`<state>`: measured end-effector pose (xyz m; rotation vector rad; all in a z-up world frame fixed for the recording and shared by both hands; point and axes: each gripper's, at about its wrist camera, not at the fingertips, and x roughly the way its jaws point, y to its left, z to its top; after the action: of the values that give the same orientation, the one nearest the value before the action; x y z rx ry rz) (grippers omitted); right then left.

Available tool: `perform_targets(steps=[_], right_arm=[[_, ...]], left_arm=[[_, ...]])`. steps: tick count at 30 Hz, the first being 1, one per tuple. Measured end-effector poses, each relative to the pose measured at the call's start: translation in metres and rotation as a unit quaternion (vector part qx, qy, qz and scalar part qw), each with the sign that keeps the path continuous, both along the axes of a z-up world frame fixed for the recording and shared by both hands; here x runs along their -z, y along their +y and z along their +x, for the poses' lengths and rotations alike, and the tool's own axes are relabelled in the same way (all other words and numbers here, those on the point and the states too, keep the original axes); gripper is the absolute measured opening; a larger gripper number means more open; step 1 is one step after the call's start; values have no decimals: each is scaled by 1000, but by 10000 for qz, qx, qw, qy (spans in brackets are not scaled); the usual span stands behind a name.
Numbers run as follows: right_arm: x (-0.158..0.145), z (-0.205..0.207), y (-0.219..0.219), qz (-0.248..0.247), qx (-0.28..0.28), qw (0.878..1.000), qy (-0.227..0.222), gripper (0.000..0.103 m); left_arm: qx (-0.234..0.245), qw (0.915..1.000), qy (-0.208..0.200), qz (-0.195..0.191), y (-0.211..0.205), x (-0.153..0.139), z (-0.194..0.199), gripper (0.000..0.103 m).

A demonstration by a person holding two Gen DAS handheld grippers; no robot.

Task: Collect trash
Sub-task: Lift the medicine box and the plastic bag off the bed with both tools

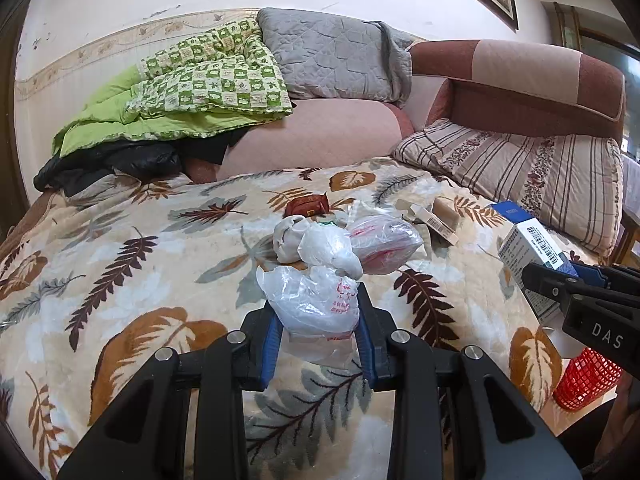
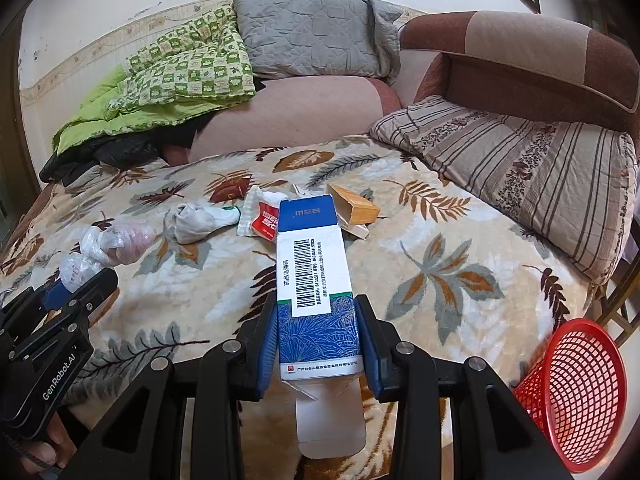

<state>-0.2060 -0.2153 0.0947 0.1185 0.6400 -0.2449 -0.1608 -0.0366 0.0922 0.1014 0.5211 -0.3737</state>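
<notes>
Left gripper (image 1: 318, 316) pinching plastic bag (image 1: 314, 304). Right gripper (image 2: 318, 332) clamped on box (image 2: 312, 280). Red basket (image 2: 576, 396) beside bed.

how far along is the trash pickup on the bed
Nothing can be seen inside the red basket yet, which lies tipped at the bed's edge. In hand: the left gripper has its jaws closed on a clear plastic bag, and the right gripper on the blue and white box. Left on the blanket: a white sock, a red wrapper, a tan carton, and more bags.
</notes>
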Motion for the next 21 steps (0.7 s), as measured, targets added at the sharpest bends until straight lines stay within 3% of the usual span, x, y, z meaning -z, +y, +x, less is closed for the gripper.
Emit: perform_targets(steps=[21], right_arm=[[1,0,0,-46,-20,10000,19,39]], left_arm=[[5,10000,13,14,-3,1,-1,32]])
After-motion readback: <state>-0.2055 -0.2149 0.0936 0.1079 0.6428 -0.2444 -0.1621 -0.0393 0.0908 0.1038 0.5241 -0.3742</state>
